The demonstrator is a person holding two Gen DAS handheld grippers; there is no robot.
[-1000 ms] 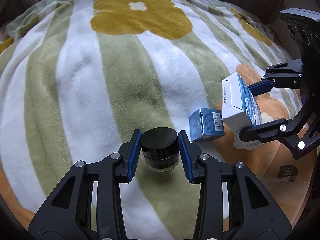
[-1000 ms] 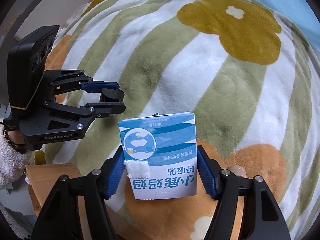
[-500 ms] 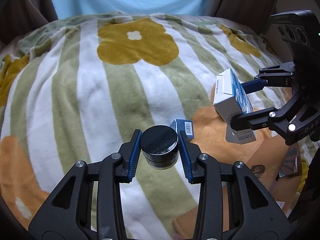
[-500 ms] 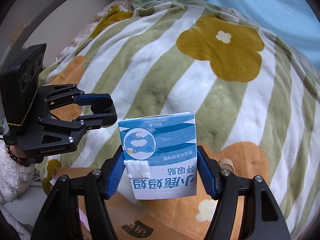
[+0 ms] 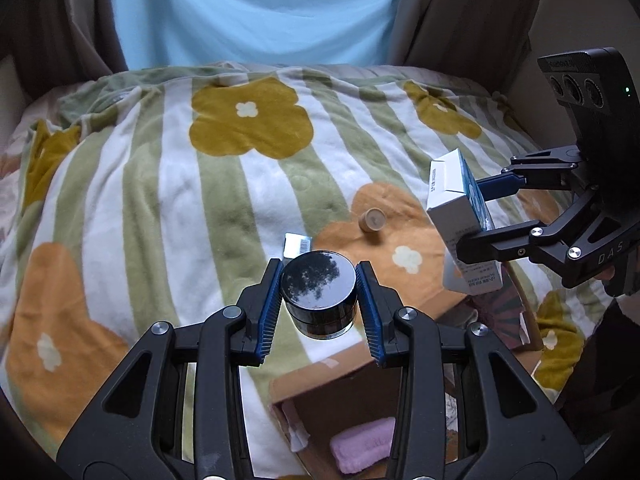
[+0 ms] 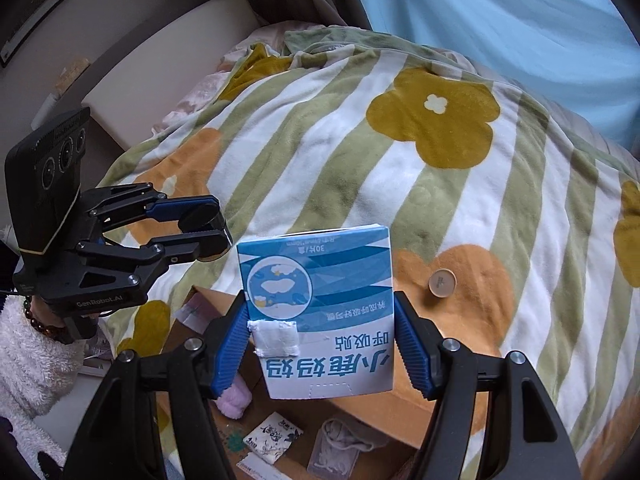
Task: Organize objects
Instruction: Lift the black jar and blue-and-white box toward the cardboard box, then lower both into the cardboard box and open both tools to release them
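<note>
My left gripper is shut on a small black round jar with a glossy lid, held in the air above the bed. The same gripper shows at the left of the right wrist view. My right gripper is shut on a blue and white carton with printed characters, also lifted; that carton appears at the right of the left wrist view. Both hang over an open cardboard box. A small blue box lies on the blanket, mostly hidden behind the jar.
The bed carries a striped flower blanket. A small tan round cap lies on an orange flower. Inside the cardboard box are a pink cloth, a packet and a clear bag. A fleecy white sleeve holds the left gripper.
Both grippers have risen and drawn back from the blanket with the jar and the carton still held. The open cardboard box has come into view beneath them.
</note>
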